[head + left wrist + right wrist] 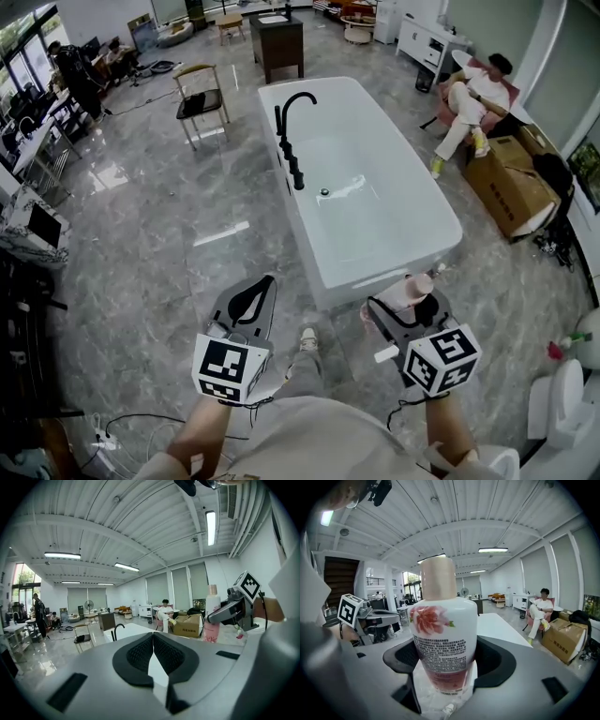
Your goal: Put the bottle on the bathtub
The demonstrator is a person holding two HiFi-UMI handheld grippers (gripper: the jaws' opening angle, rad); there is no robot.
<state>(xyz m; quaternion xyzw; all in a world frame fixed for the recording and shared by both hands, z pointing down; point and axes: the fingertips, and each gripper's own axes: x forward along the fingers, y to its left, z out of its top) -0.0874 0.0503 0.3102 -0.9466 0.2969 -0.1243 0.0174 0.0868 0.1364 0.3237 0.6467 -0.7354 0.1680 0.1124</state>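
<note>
Bottle [443, 639] in hand, and it's the right gripper [405, 307] carrying it. The jaws are spread wide, with a dark pad pressed against each side of the lower body, and the bottle sits upright between them. It's a white plastic bottle with a pink flower on the front, a peach cap on top and a band of pink showing near the base.

From the head view, the bottle [411, 291] hangs over the grey marble floor [141, 234], just short of the near right corner of the bathtub [442, 202]. It isn't on the tub yet. The black faucet [292, 131] stands along the tub's left rim, well apart from it.

The left gripper [247, 300] is alongside on the left. Its jaws are closed pad to pad, with nothing between them.

My read on how it handles: smooth, glossy plastic, so likely slippery. It looks fairly light, and the walls may give a little under a hard squeeze. It's tall for its base, so on a curved rim it could wobble or topple. The hold on the straight part of the body, below the shoulder, looks right, while the cap would be a poor place to grip. It wants setting down base flat on the widest part of the rim before the jaws part.
</note>
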